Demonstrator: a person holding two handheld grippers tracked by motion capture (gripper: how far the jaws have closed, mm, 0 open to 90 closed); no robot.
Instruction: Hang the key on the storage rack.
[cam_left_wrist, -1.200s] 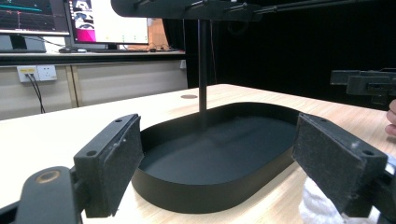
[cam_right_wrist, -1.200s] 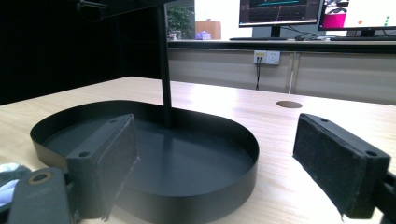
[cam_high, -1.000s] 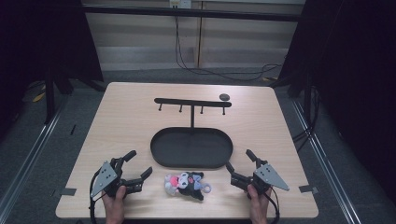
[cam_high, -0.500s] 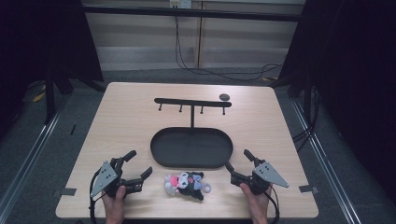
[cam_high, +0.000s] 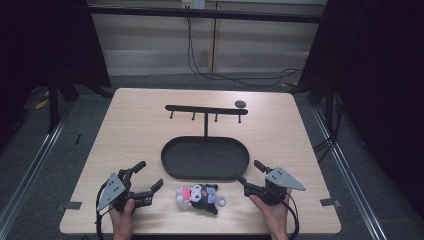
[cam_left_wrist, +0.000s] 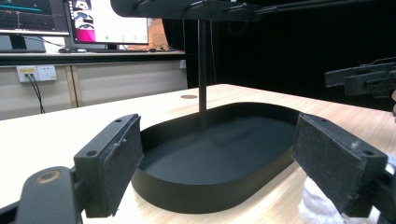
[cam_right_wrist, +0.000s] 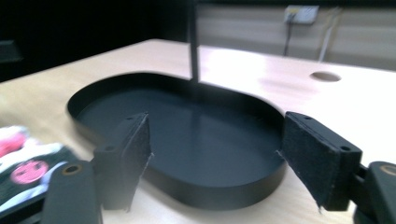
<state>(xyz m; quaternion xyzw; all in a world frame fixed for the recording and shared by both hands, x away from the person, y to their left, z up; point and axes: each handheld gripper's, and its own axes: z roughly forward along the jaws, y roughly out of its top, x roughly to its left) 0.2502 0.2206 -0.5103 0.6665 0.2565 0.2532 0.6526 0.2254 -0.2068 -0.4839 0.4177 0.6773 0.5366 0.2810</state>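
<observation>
In the high view, a wooden surface (cam_high: 135, 125) fills the middle of the frame, with a black oval tray (cam_high: 205, 158) at its centre and a hook rack (cam_high: 205, 110) standing up from the tray's far side. A plush toy (cam_high: 198, 197) lies at lower centre, just in front of the tray. The left gripper (cam_high: 149, 179), lower left, gapes wide with nothing in it. The right gripper (cam_high: 249, 172), lower right, is likewise spread and holds nothing.

In the left gripper view, its jaws frame the tray (cam_left_wrist: 210, 186) from the bottom corners.

In the right gripper view, the toy (cam_right_wrist: 25, 158) blurs at lower left beside the tray (cam_right_wrist: 187, 186).
</observation>
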